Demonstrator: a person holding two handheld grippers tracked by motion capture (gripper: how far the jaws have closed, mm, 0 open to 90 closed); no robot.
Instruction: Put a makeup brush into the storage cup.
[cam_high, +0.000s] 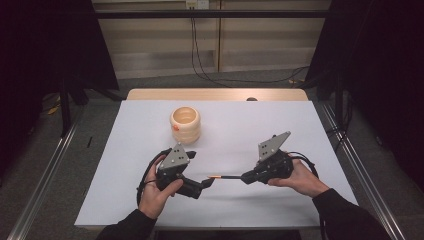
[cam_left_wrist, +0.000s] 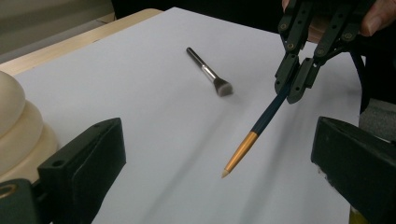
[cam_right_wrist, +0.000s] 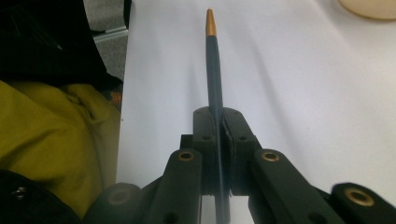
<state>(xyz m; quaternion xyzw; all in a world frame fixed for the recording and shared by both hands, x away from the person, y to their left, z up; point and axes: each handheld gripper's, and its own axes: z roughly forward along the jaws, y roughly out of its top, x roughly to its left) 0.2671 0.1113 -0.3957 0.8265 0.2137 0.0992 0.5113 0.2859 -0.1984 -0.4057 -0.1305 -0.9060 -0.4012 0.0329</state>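
Right gripper (cam_high: 243, 177) clamped on dark pen (cam_high: 226, 176), frame centre-low, long axis level, gold tip toward left gripper (cam_high: 210, 183); left jaws spread wide, empty, nearly at tip.

1. The high view looks forward and down from above the person's side, taking in the whole white table (cam_high: 280, 125).
2. The left gripper view sits low and close, facing across the table.
3. The right gripper view looks along a dark brush (cam_right_wrist: 214, 79), which the left gripper view shares.
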